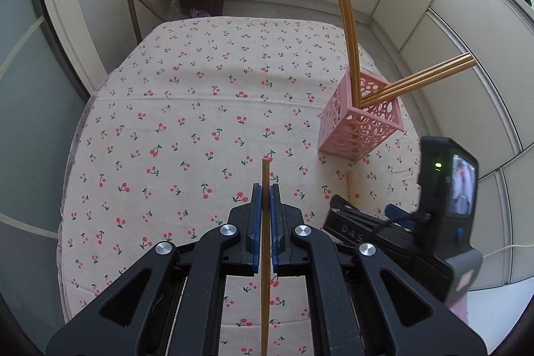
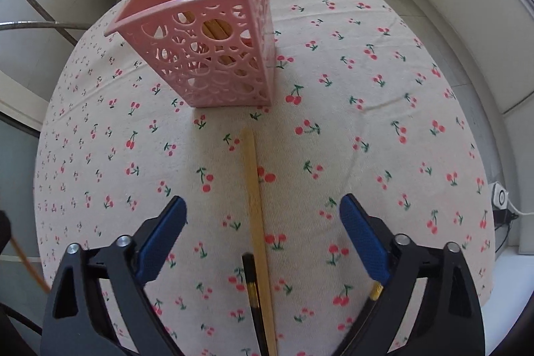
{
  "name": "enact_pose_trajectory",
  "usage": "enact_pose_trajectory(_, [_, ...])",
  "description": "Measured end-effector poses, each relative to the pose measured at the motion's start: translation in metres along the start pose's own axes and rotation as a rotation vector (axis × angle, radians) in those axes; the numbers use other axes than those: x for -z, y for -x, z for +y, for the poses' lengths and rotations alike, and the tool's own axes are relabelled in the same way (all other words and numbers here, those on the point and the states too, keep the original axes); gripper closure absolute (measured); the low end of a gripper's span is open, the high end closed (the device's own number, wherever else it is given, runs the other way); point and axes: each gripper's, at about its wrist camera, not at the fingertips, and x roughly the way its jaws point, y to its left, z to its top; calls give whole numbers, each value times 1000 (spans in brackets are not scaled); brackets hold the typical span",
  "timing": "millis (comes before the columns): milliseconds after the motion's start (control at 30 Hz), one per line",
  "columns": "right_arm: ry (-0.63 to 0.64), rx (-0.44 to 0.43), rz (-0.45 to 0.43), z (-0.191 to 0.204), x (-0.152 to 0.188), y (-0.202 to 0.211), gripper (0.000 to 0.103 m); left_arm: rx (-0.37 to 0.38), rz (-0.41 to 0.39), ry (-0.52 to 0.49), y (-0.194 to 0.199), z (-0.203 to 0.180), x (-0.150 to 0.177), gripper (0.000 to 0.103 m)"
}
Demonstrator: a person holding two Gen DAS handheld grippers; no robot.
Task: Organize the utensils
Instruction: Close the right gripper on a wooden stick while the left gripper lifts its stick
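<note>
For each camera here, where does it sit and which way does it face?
Left wrist: sits on the left claw, angled down at the cherry tablecloth; its shut jaws pinch a chopstick.
Right wrist: sits on the right claw, looking down past open jaws at a bamboo chopstick lying on the cloth.
Shared: the pink holder.

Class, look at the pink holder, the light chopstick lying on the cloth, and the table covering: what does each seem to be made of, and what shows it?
Pink holder: likely moulded plastic, smooth with a slight sheen, its walls pierced by round cut-outs.
Light chopstick: probably bamboo or wood, matt tan with a faint grain.
Table covering: woven fabric, cream with printed cherries; creases and a visible weave suggest cotton.
</note>
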Motion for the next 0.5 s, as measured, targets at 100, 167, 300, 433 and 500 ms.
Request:
enact_pose_trajectory(100, [10,10,28,5,-2,-10,39,-8,-6,1,1,3,-1,99])
enact_pose_trajectory(167, [32,50,7,10,-3,-10,46,-11,-3,3,1,5,-1,99])
enact_pose_trajectory(300, [10,64,-15,7,-6,-8,82,-15,-4,9,1,9,0,98])
enact_pose_trajectory(433, [-9,48,-26,-5,-10,-4,95,-14,-6,10,3,11,0,98])
enact_pose_trajectory(500, [-7,47,-42,-9,-11,-2,95,-14,-9,9,3,10,1,98])
